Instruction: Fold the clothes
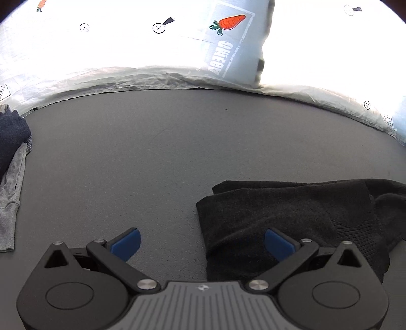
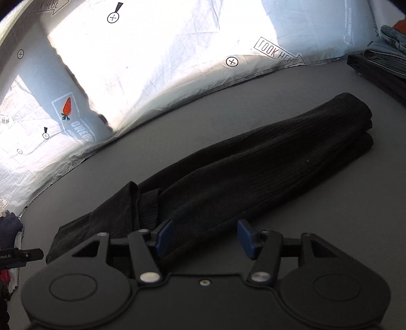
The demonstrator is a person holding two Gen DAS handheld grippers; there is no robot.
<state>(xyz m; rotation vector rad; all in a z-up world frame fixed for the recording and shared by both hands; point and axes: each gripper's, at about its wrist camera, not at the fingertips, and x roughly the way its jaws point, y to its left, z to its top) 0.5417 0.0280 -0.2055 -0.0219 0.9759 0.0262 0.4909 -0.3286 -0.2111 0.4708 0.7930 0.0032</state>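
Presently the black knit garment [image 2: 228, 177] lies folded into a long strip (further folds remain); left gripper [image 1: 201, 245] and right gripper [image 2: 204, 238] jaws spread, empty.

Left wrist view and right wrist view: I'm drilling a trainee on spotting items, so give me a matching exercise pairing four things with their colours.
Things:
1. sweater
2. carrot print
3. gripper pads
4. jeans

Colours:
A. orange
B. black
C. light denim blue
D. deep blue

Pairs: 1-B, 2-A, 3-D, 4-C
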